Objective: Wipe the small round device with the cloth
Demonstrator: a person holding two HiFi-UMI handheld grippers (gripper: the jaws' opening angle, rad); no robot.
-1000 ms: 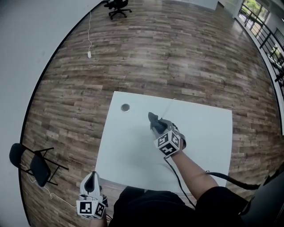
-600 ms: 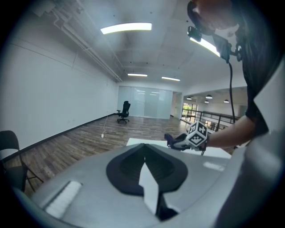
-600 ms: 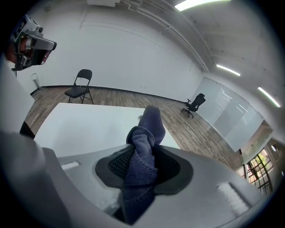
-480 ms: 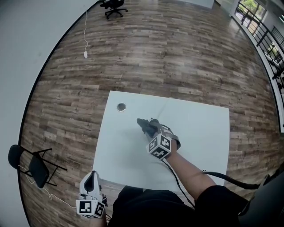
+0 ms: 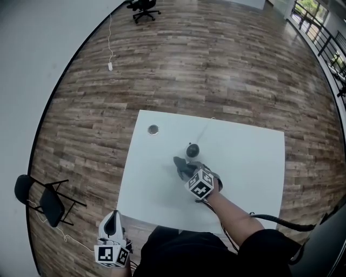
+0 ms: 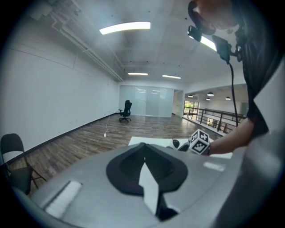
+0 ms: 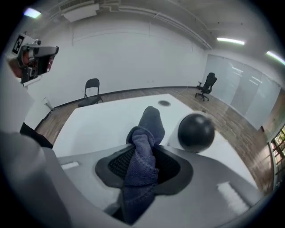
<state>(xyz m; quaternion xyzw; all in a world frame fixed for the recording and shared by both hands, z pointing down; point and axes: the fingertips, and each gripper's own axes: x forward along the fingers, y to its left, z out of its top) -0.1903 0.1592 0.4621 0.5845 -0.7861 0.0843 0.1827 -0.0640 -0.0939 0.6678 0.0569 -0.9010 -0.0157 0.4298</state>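
our right gripper (image 7: 143, 153) has its jaws clamped on the dark blue cloth (image 7: 149, 127), whose bunched end sticks out past the tips. the small round device (image 7: 196, 131), a dark ball on a white base, stands just beyond those tips and off to their right. it is near the cloth's end but, as far as we can tell, not touching it. so the coming move, as we judge it, is a short push ahead and to the right to bring the cloth onto the ball. the cloth's long axis runs along the jaws, so its tip would lead.

the left gripper (image 5: 112, 217) has its jaws together on nothing. it hangs well behind and to the left of the right one, off the near edge of the table (image 5: 248, 162), so the right hand is plainly nearer the device. a thin cable (image 5: 204, 130) runs from the device toward the far edge.

the table top is plain white, with a round grommet (image 5: 153, 130) ahead and left of the right gripper. around it lies wood-plank floor (image 5: 216, 65), with a folding chair (image 5: 46, 200) to the left and an office chair (image 5: 141, 8) far ahead.
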